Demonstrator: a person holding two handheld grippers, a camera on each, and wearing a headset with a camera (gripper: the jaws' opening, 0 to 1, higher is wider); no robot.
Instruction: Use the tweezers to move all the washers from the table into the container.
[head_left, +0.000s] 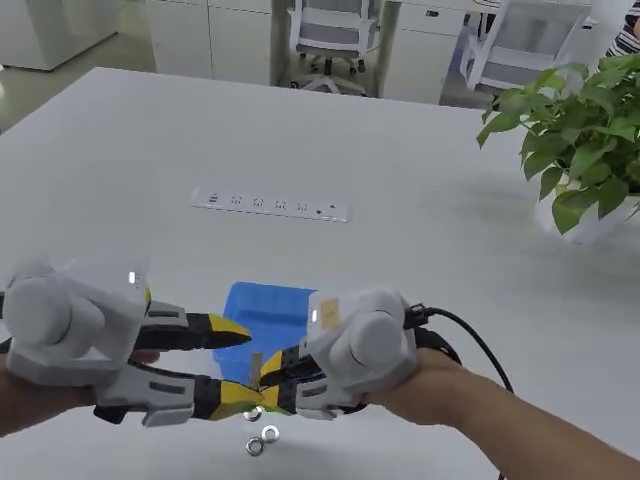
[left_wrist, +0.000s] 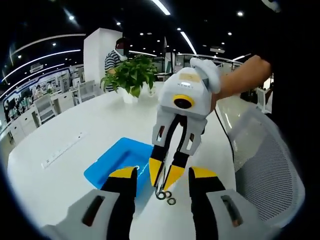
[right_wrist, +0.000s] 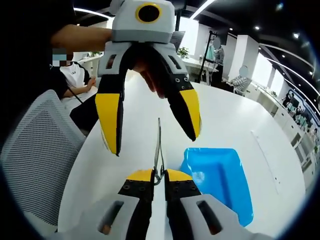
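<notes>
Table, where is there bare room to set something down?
The table is bare beyond the power strip, to its left, and between it and the plant. It is crowded near you: container, washers, left tool, and right tool holding tweezers.

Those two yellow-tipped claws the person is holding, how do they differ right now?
The left gripper has its jaws wide apart; the right gripper has its jaws nearly together. The left gripper holds nothing, while the right gripper clamps thin tweezers that point out toward the left one. Shared: both have black jaws with yellow tips and white bodies, and they face each other over the table beside the blue container.
</notes>
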